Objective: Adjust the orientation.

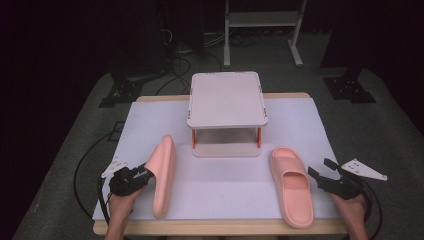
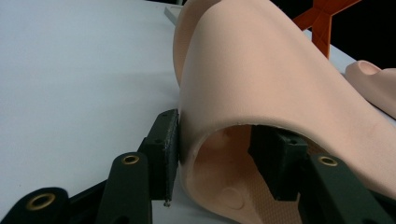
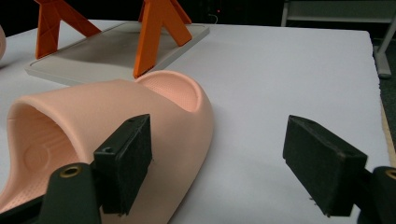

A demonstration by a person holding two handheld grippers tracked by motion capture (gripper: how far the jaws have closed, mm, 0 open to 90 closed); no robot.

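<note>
My left gripper (image 1: 142, 176) sits near the left edge of the white table cover (image 1: 225, 200), close to the near edge of the table. In the left gripper view its jaws are clamped on the strap of the left pink slide sandal (image 2: 261, 93): one pad presses the strap's outer face, the other sits inside the strap opening. In the high view this sandal (image 1: 164, 175) stands tilted on its side edge. Between it and the right sandal the cover is bare. Behind that gap stands the two-tier shoe rack (image 1: 227, 100) with orange legs. The right pink slide sandal (image 1: 291, 185) lies sole-down, its heel at the near table edge. My right gripper (image 1: 320, 170) is just beside it, jaws wide apart, holding nothing; one pad (image 3: 128, 158) stands close against the sandal's strap. I can read no brand or writing
</note>
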